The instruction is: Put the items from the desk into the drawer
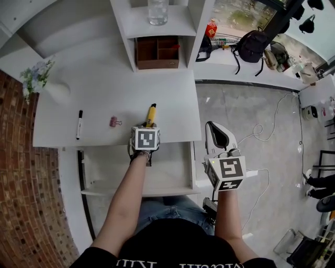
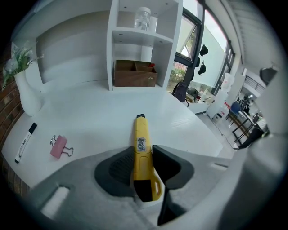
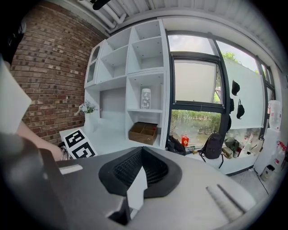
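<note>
A yellow utility knife (image 2: 141, 148) sits lengthwise between the jaws of my left gripper (image 2: 143, 167), which is shut on it; its black tip points toward the shelf. In the head view the knife (image 1: 151, 114) is over the front edge of the white desk (image 1: 104, 94), just ahead of the left gripper (image 1: 149, 126). I cannot tell whether it is lifted off the surface. A pink binder clip (image 1: 115, 122) and a black-and-white marker (image 1: 79, 124) lie to its left. The open white drawer (image 1: 172, 175) is under the desk front. My right gripper (image 1: 214, 127) is shut and empty, off the desk's right side.
A wooden organiser box (image 1: 157, 52) stands in the shelf unit at the back, with a glass jar (image 1: 157, 11) above it. A white vase with flowers (image 1: 49, 86) is at the desk's left. A brick wall (image 1: 21, 172) runs along the left; grey floor with a cable (image 1: 272, 125) lies on the right.
</note>
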A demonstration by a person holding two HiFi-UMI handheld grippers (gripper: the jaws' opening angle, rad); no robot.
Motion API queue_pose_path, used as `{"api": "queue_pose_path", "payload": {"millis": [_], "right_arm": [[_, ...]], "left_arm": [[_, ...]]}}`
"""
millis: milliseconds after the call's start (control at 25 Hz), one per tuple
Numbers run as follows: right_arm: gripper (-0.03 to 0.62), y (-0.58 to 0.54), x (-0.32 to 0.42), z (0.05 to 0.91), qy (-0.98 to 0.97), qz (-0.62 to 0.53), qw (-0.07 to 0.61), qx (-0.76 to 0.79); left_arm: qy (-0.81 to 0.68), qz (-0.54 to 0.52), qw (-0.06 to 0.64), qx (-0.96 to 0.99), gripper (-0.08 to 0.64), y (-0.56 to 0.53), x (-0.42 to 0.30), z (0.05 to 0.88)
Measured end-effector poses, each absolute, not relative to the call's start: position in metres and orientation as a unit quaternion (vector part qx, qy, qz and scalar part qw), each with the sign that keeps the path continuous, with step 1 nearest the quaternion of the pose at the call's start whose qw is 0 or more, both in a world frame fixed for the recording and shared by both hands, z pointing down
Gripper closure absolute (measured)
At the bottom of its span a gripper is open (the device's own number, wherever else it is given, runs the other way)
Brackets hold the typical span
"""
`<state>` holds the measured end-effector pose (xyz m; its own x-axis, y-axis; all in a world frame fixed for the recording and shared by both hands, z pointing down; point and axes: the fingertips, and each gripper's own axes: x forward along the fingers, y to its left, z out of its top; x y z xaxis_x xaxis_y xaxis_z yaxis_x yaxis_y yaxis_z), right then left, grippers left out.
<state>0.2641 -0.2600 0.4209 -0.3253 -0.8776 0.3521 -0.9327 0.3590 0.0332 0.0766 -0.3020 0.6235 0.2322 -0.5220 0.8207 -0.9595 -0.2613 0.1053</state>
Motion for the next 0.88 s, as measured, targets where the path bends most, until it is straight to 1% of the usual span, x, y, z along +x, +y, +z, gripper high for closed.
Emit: {"api": "queue_pose_path", "payload": {"millis": [320,640,880], "right_arm": [[0.586,-0.234,0.254,0.402,-0.798,0.073,0.144,0.58],[0.586,-0.199,0.242,0.369,-0.777,0.064,0.126,0.614],[0.586,-0.181,0.234,0.363,-0.769,0.065,0.117,0.625]], "left_arm": [[-0.5,0.304,0.3,0.754,0.436,-0.288,0.082,0.59],[-0.487,0.263,0.273,0.787,0.436,-0.263,0.069,0.534],[-0.484,0.231,0.253,0.805,0.436,-0.255,0.064,0.504]]}}
